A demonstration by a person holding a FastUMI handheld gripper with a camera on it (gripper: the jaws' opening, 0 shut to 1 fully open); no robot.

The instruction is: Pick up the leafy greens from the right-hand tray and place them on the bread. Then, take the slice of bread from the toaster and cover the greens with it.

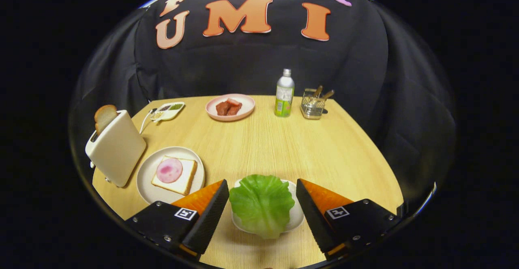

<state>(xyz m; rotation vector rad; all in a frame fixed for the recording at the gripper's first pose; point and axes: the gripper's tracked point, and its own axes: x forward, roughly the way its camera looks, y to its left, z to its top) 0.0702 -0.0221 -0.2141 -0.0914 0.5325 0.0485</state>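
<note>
Presently the gripper [262,202] stands wide open, its two fingers flanking the leafy greens [262,204] without touching them; the leaf lies between the fingers on a small white tray [298,216] at the near edge of the table [324,147]. The step in hand, judged from this arrangement, is the grasp of the greens, not yet begun.

To the left of the tray, just beyond the left finger, a round plate [148,176] carries the bread [183,182] with a pink slice of ham [169,170] on top; this is the target for the leaf. Further left stands the toaster [117,149], with the second slice of bread [104,117] rising from its slot. At the far side of the table are a pink plate of meat [230,107], a bottle [284,94], a wire holder with utensils [313,105] and a small divided dish [167,111]; none lies on the short path from tray to plate.

For a clean grasp, the fingers should descend evenly on both sides of the leaf and close on its thicker middle or pale stem end, not on the thin ruffled rim, which would likely fold or slip. The leaf looks light and flexible, so a gentle closure should suffice. Keep the fingertips clear of the tray's rim, lest the tray be pinched or dragged along. Lift straight up before travelling left, then lay the leaf flat and centred over the ham.
</note>
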